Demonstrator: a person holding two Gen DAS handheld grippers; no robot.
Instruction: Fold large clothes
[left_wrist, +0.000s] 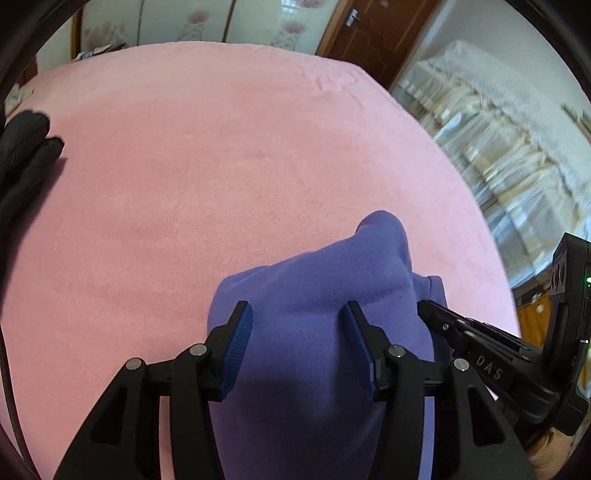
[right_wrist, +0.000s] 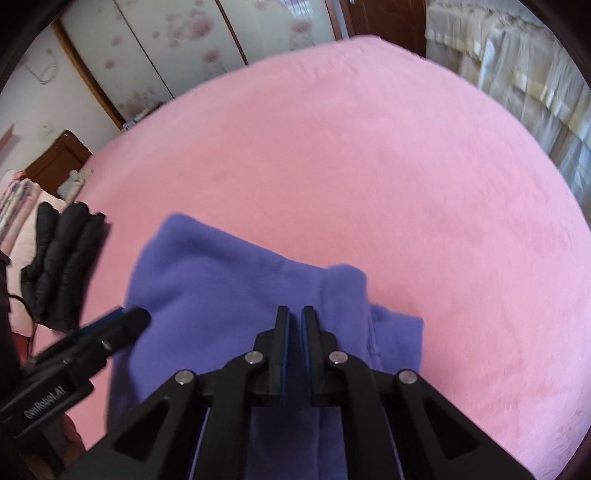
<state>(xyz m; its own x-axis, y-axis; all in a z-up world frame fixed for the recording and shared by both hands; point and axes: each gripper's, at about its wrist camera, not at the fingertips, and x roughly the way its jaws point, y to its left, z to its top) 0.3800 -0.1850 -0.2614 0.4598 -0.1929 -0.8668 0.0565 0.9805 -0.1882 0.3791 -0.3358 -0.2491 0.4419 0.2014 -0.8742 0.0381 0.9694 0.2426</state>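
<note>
A purple fleece garment (left_wrist: 314, 280) lies bunched on the pink bed (left_wrist: 221, 147). My left gripper (left_wrist: 299, 310) points down over it. A thick bulge of the cloth fills the gap between its blue pads (left_wrist: 240, 343) and touches both. In the right wrist view the left gripper (right_wrist: 129, 319) sits at the left edge of the garment (right_wrist: 221, 277). My right gripper (right_wrist: 295, 314) is shut, with its tips on the cloth just behind a raised ridge. I cannot tell whether a fold is caught in them. In the left wrist view the right gripper (left_wrist: 424, 304) meets the garment's right side.
A black puffer jacket (right_wrist: 62, 258) lies folded at the bed's left edge, and shows as the jacket (left_wrist: 26, 147) in the left wrist view. Pale curtains (left_wrist: 498, 147) hang past the bed's right side. Wardrobe doors (right_wrist: 166, 44) stand beyond the far edge. Pink bedcover (right_wrist: 406, 184) stretches ahead.
</note>
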